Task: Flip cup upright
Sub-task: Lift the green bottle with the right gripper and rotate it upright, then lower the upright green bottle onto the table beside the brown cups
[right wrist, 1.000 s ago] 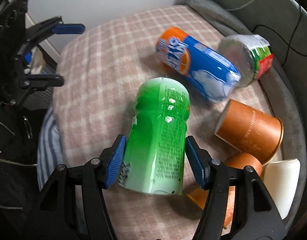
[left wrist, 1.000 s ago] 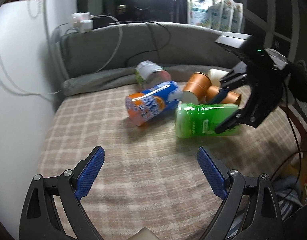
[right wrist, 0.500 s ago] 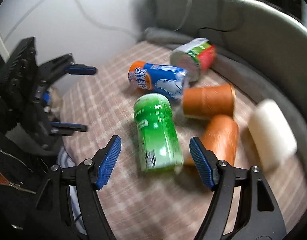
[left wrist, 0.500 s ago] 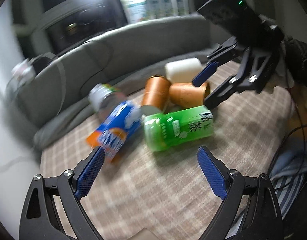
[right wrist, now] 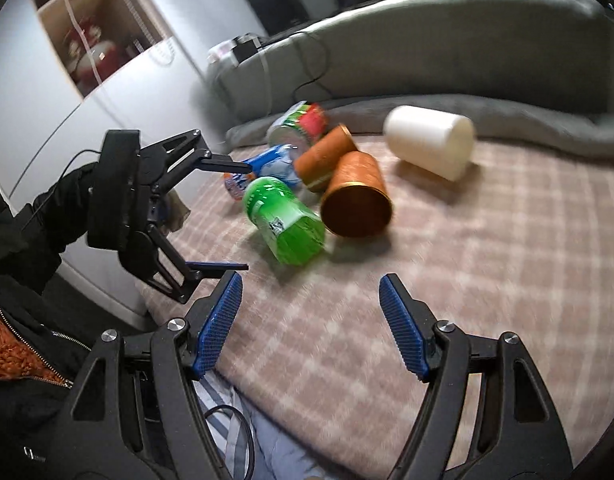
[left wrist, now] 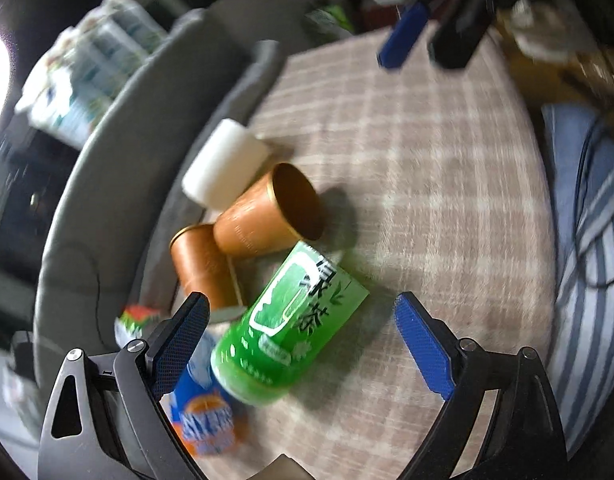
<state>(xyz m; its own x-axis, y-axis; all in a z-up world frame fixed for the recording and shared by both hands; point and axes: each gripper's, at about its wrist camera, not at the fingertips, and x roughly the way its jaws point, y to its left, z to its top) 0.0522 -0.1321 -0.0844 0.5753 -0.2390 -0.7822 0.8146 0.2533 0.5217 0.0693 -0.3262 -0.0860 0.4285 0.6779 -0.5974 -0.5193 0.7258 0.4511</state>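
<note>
Several cups lie on their sides on the plaid cushion (left wrist: pixel 427 168). A green cup (left wrist: pixel 291 328) lies between my left gripper's (left wrist: pixel 303 340) open blue fingers, untouched. Two copper cups (left wrist: pixel 267 212) (left wrist: pixel 203 264) and a white cup (left wrist: pixel 223 168) lie beyond it. A blue-orange cup (left wrist: pixel 203 412) sits by the left finger. In the right wrist view my right gripper (right wrist: pixel 311 320) is open and empty, short of the green cup (right wrist: pixel 287 220), a copper cup (right wrist: pixel 357 200) and the white cup (right wrist: pixel 431 142). My left gripper (right wrist: pixel 223 216) shows there, open.
A grey padded backrest (right wrist: pixel 427 40) with cables curves behind the cups. A red-green cup (right wrist: pixel 301 126) lies at its foot. A white cabinet (right wrist: pixel 67 120) stands on the left. Striped blue cloth (left wrist: pixel 587 260) lies beyond the cushion's edge.
My right gripper let go of the green cup and drew back and away. My left gripper swung in over the green cup, which now lies between its open fingers.
</note>
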